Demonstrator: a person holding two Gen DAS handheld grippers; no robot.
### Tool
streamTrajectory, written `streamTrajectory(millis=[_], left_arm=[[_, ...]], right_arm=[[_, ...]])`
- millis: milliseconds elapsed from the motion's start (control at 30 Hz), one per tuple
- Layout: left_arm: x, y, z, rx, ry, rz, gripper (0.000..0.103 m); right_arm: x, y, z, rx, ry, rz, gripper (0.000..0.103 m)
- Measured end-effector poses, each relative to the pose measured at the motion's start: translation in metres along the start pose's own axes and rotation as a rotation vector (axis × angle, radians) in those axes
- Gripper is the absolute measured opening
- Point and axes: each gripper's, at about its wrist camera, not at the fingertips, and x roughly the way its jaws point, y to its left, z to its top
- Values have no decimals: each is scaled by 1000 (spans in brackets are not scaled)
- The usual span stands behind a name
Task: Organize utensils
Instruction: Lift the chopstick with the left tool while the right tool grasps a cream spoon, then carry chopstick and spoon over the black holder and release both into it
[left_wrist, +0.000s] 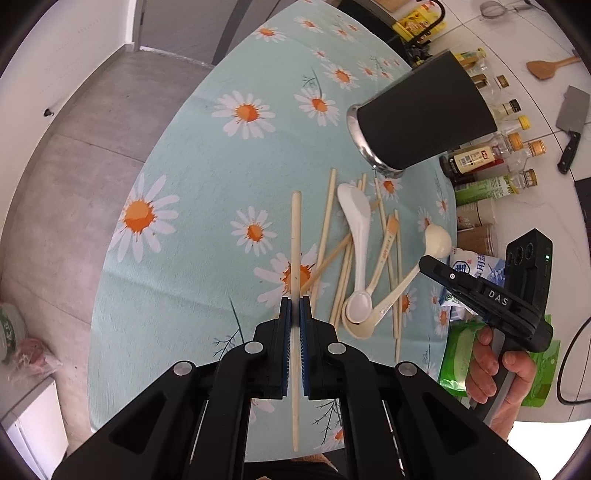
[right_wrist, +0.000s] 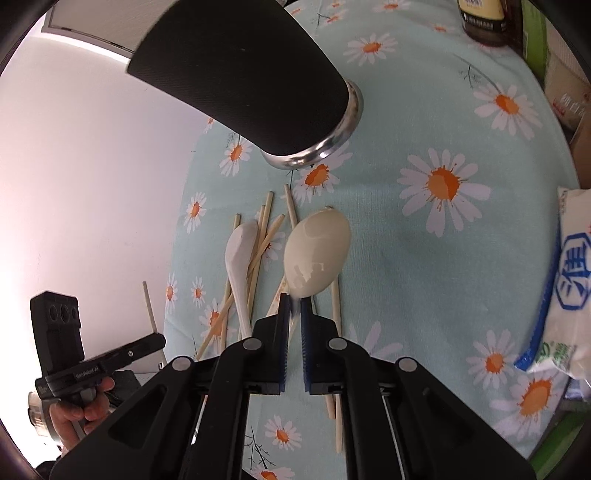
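Note:
My left gripper (left_wrist: 295, 301) is shut on a pale chopstick (left_wrist: 295, 236) that runs forward between its pads above the cloth. My right gripper (right_wrist: 294, 300) is shut on a cream spoon (right_wrist: 317, 254), bowl forward; the spoon also shows in the left wrist view (left_wrist: 437, 240). A black utensil holder (left_wrist: 421, 114) with a steel base stands on the table behind the pile, and it shows in the right wrist view (right_wrist: 243, 74). A white spoon (left_wrist: 356, 218) and several chopsticks (left_wrist: 325, 229) lie in a loose pile on the cloth.
The table has a light blue daisy cloth (left_wrist: 207, 155). Sauce bottles (left_wrist: 480, 158) and green packets (left_wrist: 461, 350) crowd its right side. A salt bag (right_wrist: 561, 280) lies at the right. A cleaver (left_wrist: 570, 122) and a wooden spatula (left_wrist: 550, 66) lie on the counter.

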Motion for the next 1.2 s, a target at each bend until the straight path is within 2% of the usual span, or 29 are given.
streamTrajectory(millis=[400,633,767,900,1200], left_arm=[[-1,3,17,112,22,-48,4],[-16,0,31,209,-4,-76,4],[-31,-8,40,275,-43,-112,4],[-49,-22,50,364,-117,-126,4],[-89,-54,75,449,-278,-188,4]], right_arm=[[-36,45,-31,-67,-113,-164,6],[-58,76,-42,-81,-189,-247,6],[-65,100,-45,-96,-234,-284,6],[-72,122,-48,-104,-284,-321,6],[-87,161,-33,-180,-373,-333,6]])
